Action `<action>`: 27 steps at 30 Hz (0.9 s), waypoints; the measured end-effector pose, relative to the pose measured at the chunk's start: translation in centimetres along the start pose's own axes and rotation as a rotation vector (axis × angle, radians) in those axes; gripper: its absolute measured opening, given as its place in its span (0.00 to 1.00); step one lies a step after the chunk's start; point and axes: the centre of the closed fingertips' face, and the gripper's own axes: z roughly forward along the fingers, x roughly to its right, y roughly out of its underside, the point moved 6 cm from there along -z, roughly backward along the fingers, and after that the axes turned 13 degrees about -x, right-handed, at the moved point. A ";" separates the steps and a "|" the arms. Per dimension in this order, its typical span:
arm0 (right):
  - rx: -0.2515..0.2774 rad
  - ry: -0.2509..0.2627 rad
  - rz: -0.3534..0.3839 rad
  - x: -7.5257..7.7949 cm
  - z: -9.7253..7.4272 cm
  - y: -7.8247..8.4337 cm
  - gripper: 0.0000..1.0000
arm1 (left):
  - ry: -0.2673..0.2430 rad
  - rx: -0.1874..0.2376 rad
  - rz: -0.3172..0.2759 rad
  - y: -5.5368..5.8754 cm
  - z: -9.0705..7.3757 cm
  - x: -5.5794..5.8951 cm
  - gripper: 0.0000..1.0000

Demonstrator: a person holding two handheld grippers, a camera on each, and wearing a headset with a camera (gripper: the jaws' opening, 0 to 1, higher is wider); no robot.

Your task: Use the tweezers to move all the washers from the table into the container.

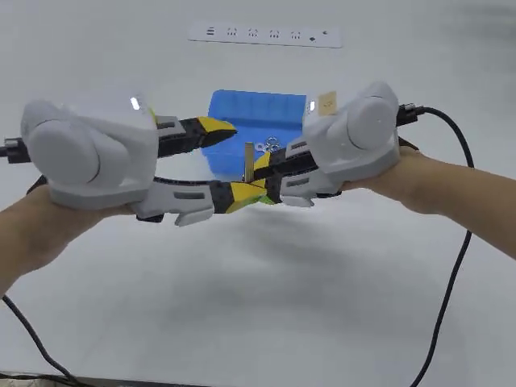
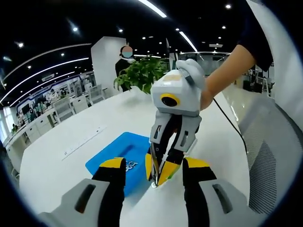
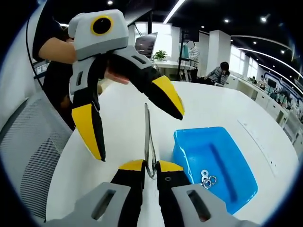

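A blue container (image 1: 242, 109) stands on the white table, with several metal washers (image 1: 270, 146) lying inside it. In the right gripper view the washers (image 3: 207, 178) sit near one end of the container (image 3: 222, 151). My right gripper (image 3: 151, 166) is shut on thin metal tweezers (image 3: 147, 132), which stick out straight ahead. My left gripper (image 3: 139, 137) faces it with its jaws spread wide around the tweezers' far end. In the head view the left gripper (image 1: 234, 160) and right gripper (image 1: 256, 179) meet tip to tip in front of the container, with the tweezers (image 1: 247, 161) upright between them.
A white power strip (image 1: 266, 35) lies at the table's far edge. A black cable (image 1: 451, 242) trails from the right gripper across the table. A grey mesh chair (image 3: 28, 142) stands beside the table. Bare white tabletop (image 1: 266, 306) stretches in front.
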 end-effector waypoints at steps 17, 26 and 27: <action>0.055 0.071 -0.009 0.1 -4.6 -2.3 0.10 | -0.062 0.038 -0.145 1.6 -4.1 1.2 0.97; 0.083 0.130 0.008 2.5 -5.9 -2.7 0.10 | -0.072 0.061 -0.200 2.4 -4.5 1.5 1.00; 0.086 0.140 0.020 3.1 -5.8 -2.7 0.10 | -0.077 0.061 -0.207 2.6 -4.5 1.4 1.00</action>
